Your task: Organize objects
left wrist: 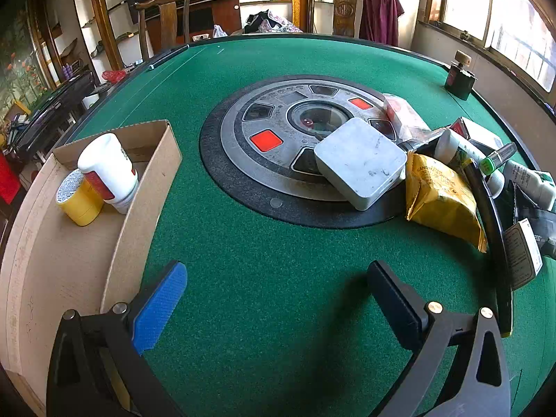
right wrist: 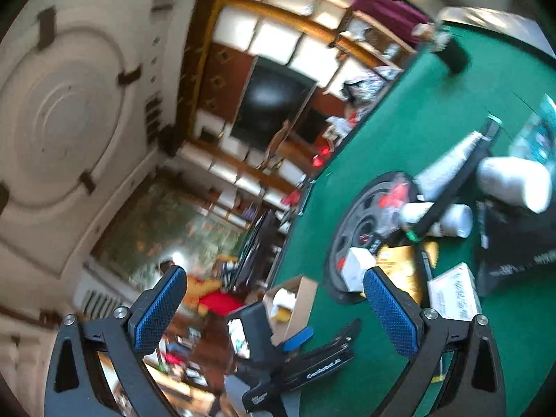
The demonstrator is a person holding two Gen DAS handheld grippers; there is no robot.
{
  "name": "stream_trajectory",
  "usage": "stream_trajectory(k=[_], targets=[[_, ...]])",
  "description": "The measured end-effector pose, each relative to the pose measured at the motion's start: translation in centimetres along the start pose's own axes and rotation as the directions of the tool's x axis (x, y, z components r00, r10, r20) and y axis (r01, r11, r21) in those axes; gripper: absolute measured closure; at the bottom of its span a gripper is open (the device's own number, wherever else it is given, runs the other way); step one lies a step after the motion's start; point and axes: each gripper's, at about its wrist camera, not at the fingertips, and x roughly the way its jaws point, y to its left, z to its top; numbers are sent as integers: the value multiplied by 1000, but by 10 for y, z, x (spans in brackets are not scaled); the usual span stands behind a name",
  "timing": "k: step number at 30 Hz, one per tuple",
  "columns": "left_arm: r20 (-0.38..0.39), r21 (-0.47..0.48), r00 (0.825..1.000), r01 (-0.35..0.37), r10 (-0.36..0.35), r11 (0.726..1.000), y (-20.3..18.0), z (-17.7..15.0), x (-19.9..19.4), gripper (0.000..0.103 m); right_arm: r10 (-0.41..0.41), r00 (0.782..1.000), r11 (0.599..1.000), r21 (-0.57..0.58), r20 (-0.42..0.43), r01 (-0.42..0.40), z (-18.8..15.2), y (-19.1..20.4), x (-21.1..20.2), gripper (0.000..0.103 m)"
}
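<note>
My left gripper [left wrist: 278, 278] is open and empty, low over the green felt table [left wrist: 264, 243]. A cardboard box [left wrist: 146, 187] at the left holds a white bottle [left wrist: 107, 170] and a yellow jar [left wrist: 80, 198]. At the right lies a pile: a grey square box [left wrist: 361, 161], a yellow packet [left wrist: 441, 198], white bottles [left wrist: 455, 146] and a black hose [left wrist: 490, 222]. My right gripper [right wrist: 274, 285] is open and empty, raised and tilted. Its blurred view shows the left gripper [right wrist: 295, 354], the cardboard box [right wrist: 295, 299] and the pile [right wrist: 444, 215].
A round grey and black hub [left wrist: 278, 146] with red buttons sits in the table's centre. A small dark bottle [left wrist: 460, 76] stands at the far right edge. Wooden chairs [left wrist: 170, 17] stand behind the table. A white carton [right wrist: 451, 295] lies near the right gripper.
</note>
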Motion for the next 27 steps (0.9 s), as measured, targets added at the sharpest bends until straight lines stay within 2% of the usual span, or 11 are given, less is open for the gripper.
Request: stream_trajectory(k=[2,5,8,9,11,15,17,20,23,25,27], targets=[[0,0,1000,0,0,1000,0,1,0,0,16,1000,993,119,16,-18,-1,-20,-6,0],[0,0,1000,0,0,1000,0,1,0,0,75,995,958,271,68,-91,-7,-55,-19,0],[0,0,1000,0,0,1000,0,0,0,0,123,992,866,486,22,-118,-5,-87,-13,0],[0,0,1000,0,0,1000,0,-1,0,0,106,994,841,531,21,-101,-7,-95,-13,0],[0,0,1000,0,0,1000,1,-1,0,0,64,998,855,516,-2,-53,-10,-94,-11,0],[0,0,1000,0,0,1000,1,0,0,0,159,982,903,417,-98,-104,-9,-67,5,0],[0,0,1000,0,0,1000,1,0,-1,0,164,978,932,344,-129,-111,-8,-53,9,0],[0,1,1000,0,0,1000,1,-1,-1,0,199,973,924,353,-117,-146,-9,-52,12,0],[0,1,1000,0,0,1000,1,0,-1,0,186,972,945,297,-145,-137,-15,-43,20,3],[0,1,1000,0,0,1000,1,0,-1,0,228,966,921,349,-120,-174,-16,-48,19,2],[0,1,1000,0,0,1000,1,0,-1,0,316,945,837,494,-89,-233,-25,-64,21,2]])
